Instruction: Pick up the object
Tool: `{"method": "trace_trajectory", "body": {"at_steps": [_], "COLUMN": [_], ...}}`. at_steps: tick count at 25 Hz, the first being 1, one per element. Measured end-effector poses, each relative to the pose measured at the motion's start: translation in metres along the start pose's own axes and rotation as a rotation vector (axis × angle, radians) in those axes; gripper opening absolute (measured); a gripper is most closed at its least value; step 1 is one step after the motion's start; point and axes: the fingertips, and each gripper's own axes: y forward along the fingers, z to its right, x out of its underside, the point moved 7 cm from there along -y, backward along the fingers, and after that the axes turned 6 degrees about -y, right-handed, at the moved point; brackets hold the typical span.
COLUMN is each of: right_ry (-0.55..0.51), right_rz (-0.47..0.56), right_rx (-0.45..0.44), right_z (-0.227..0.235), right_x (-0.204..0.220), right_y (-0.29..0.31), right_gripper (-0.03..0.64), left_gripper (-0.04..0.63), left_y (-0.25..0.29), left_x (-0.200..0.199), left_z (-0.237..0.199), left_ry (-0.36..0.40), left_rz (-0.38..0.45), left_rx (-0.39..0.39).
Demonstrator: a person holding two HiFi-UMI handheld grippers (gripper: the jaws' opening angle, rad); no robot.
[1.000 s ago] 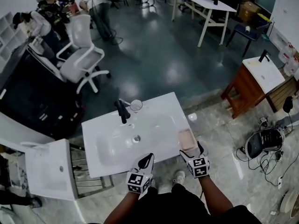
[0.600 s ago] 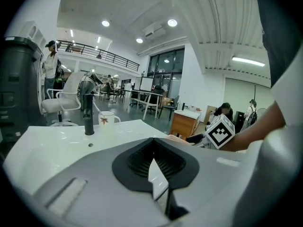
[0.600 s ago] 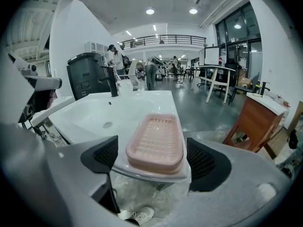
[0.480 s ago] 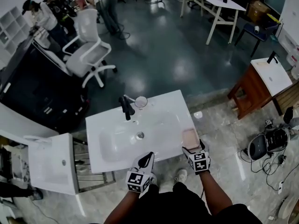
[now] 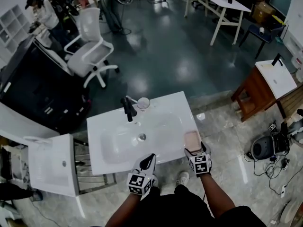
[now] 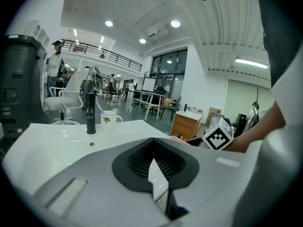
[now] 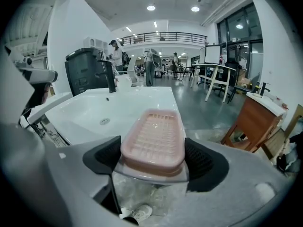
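Currently closing the right gripper [image 5: 194, 150] around one pink soap dish [image 7: 154, 137], with a dark pad along each of its long sides and a sliver of gap showing at the right pad. Keeping that dish flat on the near right corner of the white sink [image 5: 113, 126]. Holding the left gripper [image 5: 150, 159] pressed together on nothing, just off the sink's near edge. Counting outward: two grippers, one dish, one black tap [image 5: 126, 109] at the sink's far rim, one white mug [image 5: 143, 103] just beside that tap, one second white basin [image 5: 49, 167] left of the sink, one white office chair [image 5: 92, 46] well beyond its far side. Compared with a second ago, finding dish, tap and mug in the same spots on the sink, and both grippers hardly shifted. Reading only a leaf print on the mug and black-and-white squares on each gripper's cube.
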Motion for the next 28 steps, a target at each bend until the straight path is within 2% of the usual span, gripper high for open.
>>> {"method": "trace_trajectory", "body": {"at_steps": [15, 28], "right_ry": [0.009, -0.025], "right_rz": [0.028, 0.219], "right_rx": [0.013, 0.009], "right_z": [0.004, -0.002], "right_x": [-0.004, -0.069], "right_y": [-0.005, -0.05], "right_gripper": [0.411, 0.411], "left_gripper": [0.018, 0.018], "left_y": [-0.004, -0.007], "left_x": [-0.001, -0.006], "left_z": [-0.004, -0.006], "left_ry": [0.003, 0.009], "left_rz": [0.01, 0.032], "left_rx": [-0.005, 0.0]}}
